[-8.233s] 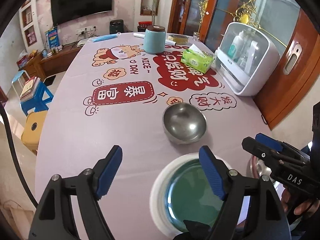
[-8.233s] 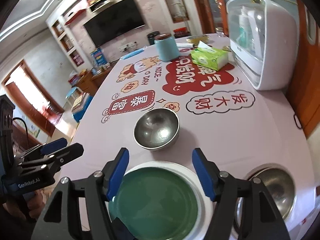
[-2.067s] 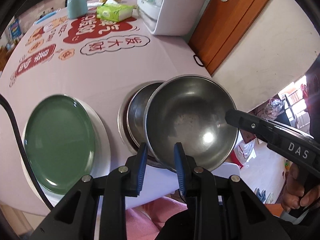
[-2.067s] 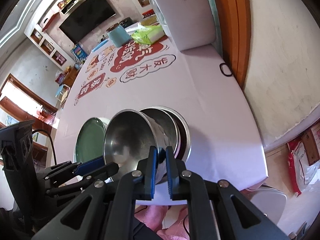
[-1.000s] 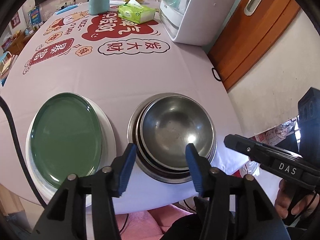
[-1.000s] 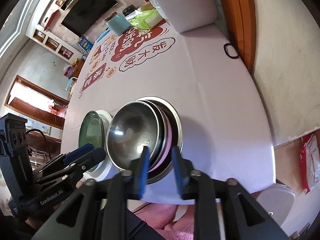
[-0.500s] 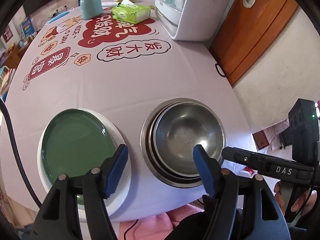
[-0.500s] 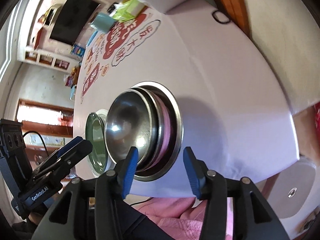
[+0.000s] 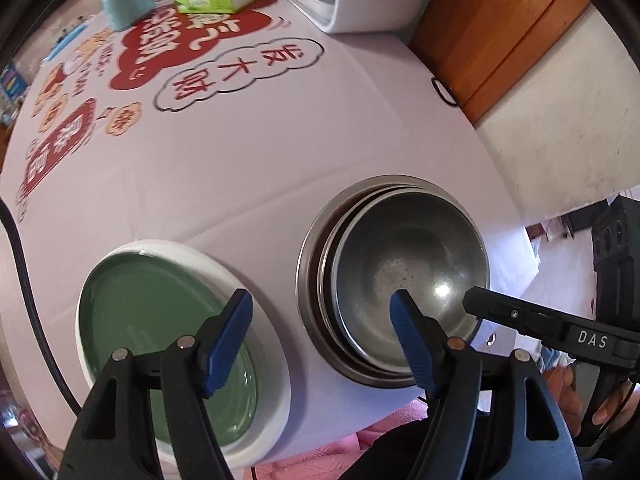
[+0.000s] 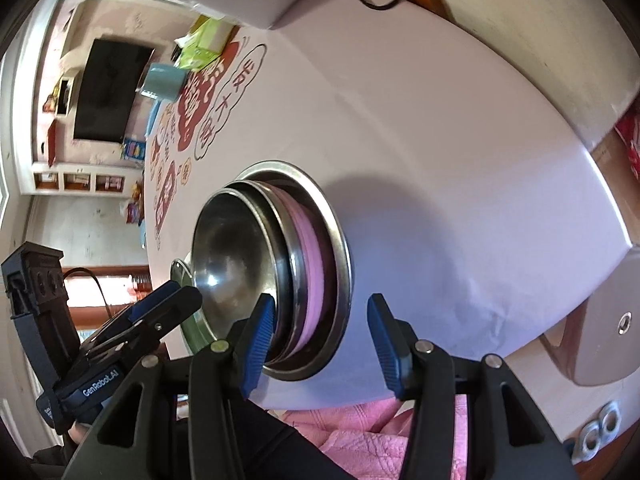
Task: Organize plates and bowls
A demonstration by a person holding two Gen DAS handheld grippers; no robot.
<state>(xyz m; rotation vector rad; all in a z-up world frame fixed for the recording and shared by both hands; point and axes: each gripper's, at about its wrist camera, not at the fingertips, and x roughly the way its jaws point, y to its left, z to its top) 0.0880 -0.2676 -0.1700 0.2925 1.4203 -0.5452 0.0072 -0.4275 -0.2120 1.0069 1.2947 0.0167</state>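
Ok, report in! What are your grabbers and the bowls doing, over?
Left gripper opening, empty. Right gripper open, empty. Steel bowl nested in bowl stack beside green plate. Nothing in the way.

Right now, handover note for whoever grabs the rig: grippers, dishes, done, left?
Left gripper: jaws opening, nothing between them, above the gap between the two stacks.
Right gripper: open, empty, at the bowl stack's near rim.
Steel bowls: nested in one stack near the table edge.
Green plate: sits on the white plate beside them.
Done: bowls and plates stacked.
Left: likely just withdraw.
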